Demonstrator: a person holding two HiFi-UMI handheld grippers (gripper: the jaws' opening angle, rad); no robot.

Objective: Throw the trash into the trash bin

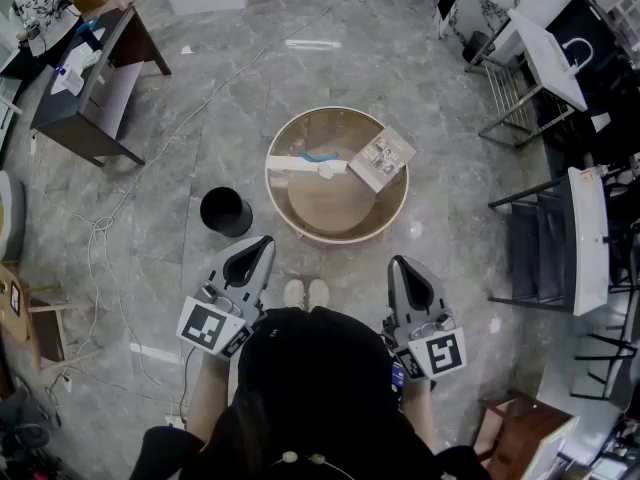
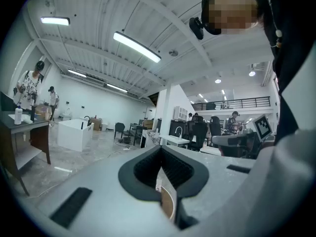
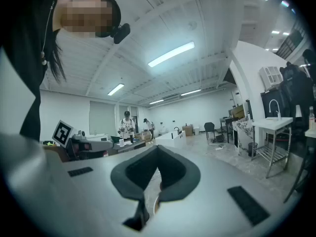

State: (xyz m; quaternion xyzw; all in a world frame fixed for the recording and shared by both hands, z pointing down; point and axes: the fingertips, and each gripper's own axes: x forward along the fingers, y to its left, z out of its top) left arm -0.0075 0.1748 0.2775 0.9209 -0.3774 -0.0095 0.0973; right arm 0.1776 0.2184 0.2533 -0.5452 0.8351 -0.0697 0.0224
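The round wooden table [image 1: 300, 230] stands in front of me in the head view. On it lie a white strip with a blue piece [image 1: 303, 160], a crumpled white scrap [image 1: 327, 169] and a printed paper [image 1: 382, 158]. The black trash bin [image 1: 226, 211] sits on the floor just left of the table. My left gripper [image 1: 264, 244] is held level, short of the table's near edge and right of the bin, with its jaws shut and empty. My right gripper [image 1: 397, 266] is level near the table's right front, also shut on nothing. Both gripper views [image 2: 160, 154] [image 3: 157, 154] show the pads meeting.
A dark desk [image 1: 90, 93] stands at the far left, with cables [image 1: 105, 223] trailing over the marble floor. White tables and black metal frames [image 1: 545, 248] line the right side. A wooden stool [image 1: 45, 328] is at the lower left. The person's shoes [image 1: 306, 293] are near the table.
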